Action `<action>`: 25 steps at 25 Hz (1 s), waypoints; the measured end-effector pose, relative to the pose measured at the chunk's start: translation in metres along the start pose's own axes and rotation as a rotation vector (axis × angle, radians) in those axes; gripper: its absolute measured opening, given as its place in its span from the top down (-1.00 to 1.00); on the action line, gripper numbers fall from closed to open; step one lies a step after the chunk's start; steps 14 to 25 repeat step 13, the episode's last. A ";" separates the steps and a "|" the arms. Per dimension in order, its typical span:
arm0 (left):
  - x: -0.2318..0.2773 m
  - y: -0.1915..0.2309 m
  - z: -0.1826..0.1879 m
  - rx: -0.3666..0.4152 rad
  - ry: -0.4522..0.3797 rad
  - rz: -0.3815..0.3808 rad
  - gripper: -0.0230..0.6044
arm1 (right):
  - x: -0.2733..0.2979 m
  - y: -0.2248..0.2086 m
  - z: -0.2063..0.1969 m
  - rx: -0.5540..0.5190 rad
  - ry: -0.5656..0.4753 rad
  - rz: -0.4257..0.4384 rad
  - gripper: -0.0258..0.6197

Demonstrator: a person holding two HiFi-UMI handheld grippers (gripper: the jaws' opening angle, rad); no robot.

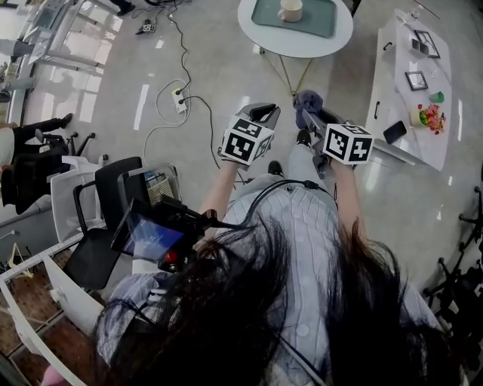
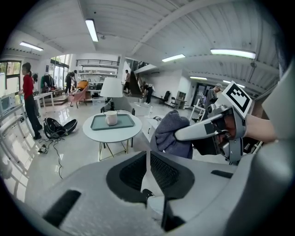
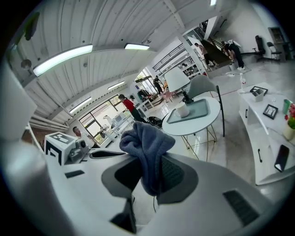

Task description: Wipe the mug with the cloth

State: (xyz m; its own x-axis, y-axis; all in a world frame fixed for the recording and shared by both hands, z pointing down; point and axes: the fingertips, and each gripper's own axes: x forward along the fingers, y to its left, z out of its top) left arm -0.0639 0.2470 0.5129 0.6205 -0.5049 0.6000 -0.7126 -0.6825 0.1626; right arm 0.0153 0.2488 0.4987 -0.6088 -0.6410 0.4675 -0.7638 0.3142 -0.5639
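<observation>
The single cloth (image 3: 146,146), a blue-grey towel, was pinched between the jaws of the right gripper (image 3: 153,177). Most of it was bunched above the jaw tips, and one fold hung down between the two dark pads. In the left gripper view the same cloth (image 2: 171,132) showed off to the right, clamped in the right gripper's long pale jaws and apart from the left gripper (image 2: 148,159). The left gripper's own jaws were pressed together, pad against pad, with only a thin seam between them. The one mug (image 1: 290,9), white, stood well apart from both grippers and ahead of them. It sat on a single teal tray (image 1: 321,22), which lay on one round white table (image 1: 249,26) with thin gold legs. Both gripper views looked toward that mug (image 2: 111,117) across open floor, so neither pair of jaws was near it. From the head view the two grippers were held side by side in front of the person, each carrying one marker cube, and the cloth (image 1: 308,99) stuck out past the right one. To the right stood a white side table (image 1: 392,90) bearing two picture frames and one dark phone (image 1: 395,133).
</observation>
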 end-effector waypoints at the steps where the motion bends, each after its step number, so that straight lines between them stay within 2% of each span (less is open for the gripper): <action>1: -0.002 -0.003 -0.002 0.002 -0.002 -0.004 0.80 | -0.003 0.003 -0.004 -0.002 0.000 -0.002 0.63; 13: -0.016 -0.029 -0.020 0.036 -0.024 -0.019 0.80 | -0.034 0.020 -0.024 -0.028 -0.033 -0.007 0.63; 25: -0.016 -0.029 -0.020 0.036 -0.024 -0.019 0.80 | -0.034 0.020 -0.024 -0.028 -0.033 -0.007 0.63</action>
